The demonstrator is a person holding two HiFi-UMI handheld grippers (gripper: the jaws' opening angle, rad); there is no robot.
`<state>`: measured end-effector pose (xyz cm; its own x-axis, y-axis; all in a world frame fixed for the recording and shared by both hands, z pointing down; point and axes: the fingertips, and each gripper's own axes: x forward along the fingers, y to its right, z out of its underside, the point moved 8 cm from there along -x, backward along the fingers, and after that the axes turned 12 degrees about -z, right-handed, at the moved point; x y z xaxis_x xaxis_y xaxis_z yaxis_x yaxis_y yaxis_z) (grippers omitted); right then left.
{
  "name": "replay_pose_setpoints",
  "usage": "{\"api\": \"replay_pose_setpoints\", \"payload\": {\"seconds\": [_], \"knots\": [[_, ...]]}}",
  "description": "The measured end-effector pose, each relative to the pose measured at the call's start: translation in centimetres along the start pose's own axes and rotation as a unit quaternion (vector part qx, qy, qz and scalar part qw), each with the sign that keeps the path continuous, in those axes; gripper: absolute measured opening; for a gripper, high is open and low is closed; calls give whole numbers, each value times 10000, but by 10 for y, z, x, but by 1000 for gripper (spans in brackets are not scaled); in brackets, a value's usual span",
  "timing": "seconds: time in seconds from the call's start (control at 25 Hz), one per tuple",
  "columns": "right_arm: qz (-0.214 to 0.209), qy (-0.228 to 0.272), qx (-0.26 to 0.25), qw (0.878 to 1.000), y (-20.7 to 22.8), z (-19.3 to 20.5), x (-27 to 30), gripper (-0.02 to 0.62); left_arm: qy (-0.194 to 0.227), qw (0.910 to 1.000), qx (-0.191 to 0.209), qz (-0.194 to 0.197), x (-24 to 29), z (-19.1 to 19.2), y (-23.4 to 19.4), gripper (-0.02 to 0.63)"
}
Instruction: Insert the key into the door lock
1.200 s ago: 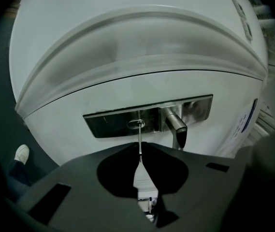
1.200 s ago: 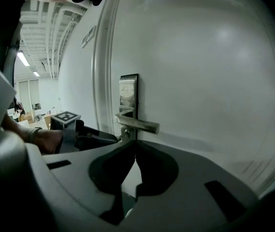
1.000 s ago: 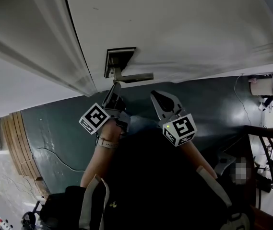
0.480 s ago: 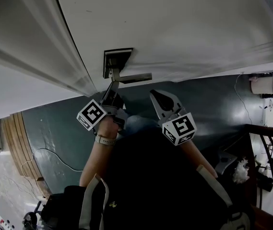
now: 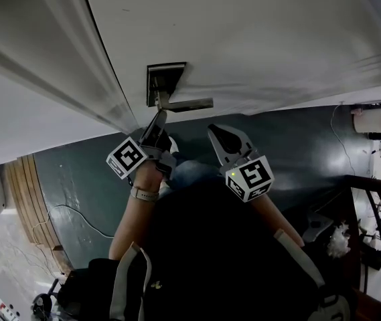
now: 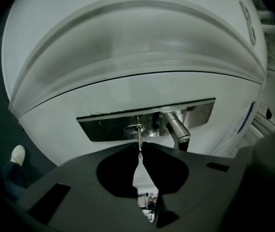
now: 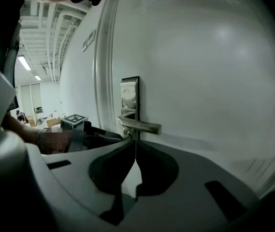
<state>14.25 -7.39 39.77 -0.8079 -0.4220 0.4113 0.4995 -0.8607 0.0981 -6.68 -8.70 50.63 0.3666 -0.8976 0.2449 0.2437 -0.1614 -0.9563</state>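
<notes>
Head view: my left hand-held gripper meets the door lock; my right hand-held gripper hangs just beside it.

Left gripper view: jaws clamped on the key, tip at the keyhole (beside the handle).

Right gripper view: jaws together, empty.
</notes>
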Motion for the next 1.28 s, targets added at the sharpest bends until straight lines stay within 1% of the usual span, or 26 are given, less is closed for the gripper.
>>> {"api": "replay_pose_setpoints", "payload": {"seconds": [0.12,0.28,0.4,0.52,0.64,0.8,0.96,1.12,1.24,1.28], "knots": [[-62,43,13,10000,-5,0,0,17,-35,9999,-97,88,-8,3,1,29],[-157,123,28,9998,-12,1,2,17,-97,9998,154,-30,-26,4,-5,9],[-242,200,36,9995,-19,0,4,17,-90,9984,548,-144,-48,2,-3,9],[-374,266,15,9989,-28,-3,8,17,-1,9950,994,-59,-70,-2,3,9],[-551,356,5,9979,-39,-6,14,17,196,9851,1681,-312,-94,-9,5,9],[-787,415,-158,9959,-58,-11,23,17,429,9633,2565,-659,-126,-17,13,9],[-1114,513,-244,9922,-78,-19,34,17,757,9367,3282,-951,-159,-24,22,9],[-1475,646,-357,9863,-98,-32,44,17,1063,9008,4007,-1294,-193,-28,32,9],[-1721,715,-507,9812,-113,-44,50,17,1307,8760,4393,-1505,-219,-34,41,9],[-1800,736,-572,9792,-118,-48,52,17,1402,8662,4522,-1598,-227,-37,45,9]]}}
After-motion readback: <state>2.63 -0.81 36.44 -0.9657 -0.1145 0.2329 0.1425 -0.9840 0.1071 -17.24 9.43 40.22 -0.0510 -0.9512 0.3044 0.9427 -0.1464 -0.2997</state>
